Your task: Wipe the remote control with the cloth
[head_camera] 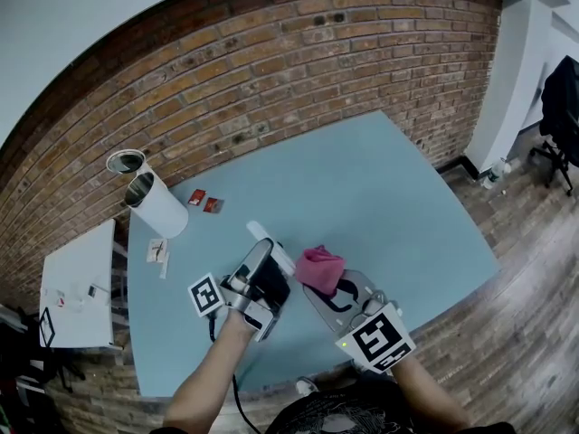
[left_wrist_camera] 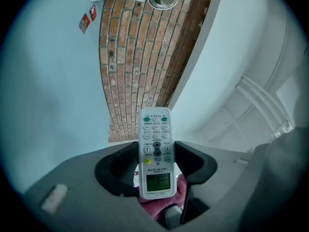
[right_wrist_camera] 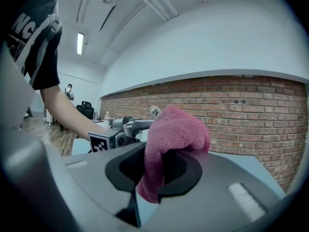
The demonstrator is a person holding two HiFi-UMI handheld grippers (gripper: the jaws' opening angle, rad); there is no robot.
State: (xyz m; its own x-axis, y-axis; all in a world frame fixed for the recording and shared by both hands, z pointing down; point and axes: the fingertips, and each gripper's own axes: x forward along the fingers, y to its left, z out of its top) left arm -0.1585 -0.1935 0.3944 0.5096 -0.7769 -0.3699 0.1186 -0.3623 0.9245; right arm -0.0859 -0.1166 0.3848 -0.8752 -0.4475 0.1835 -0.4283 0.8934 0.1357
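Above the blue table [head_camera: 380,188], we hold the white remote control [left_wrist_camera: 156,151] in the left gripper [head_camera: 265,262], jaws pinching its sides. Our right gripper [head_camera: 330,287] has its jaws clamped on the bunched pink cloth [right_wrist_camera: 174,139], just beside the remote's lower end; contact unclear.

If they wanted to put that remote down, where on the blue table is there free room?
The table's whole right half, from the brick wall to the near edge, is bare. The left is busier: white tube, red packets, paper slips. Left gripper and right gripper fill the near middle.
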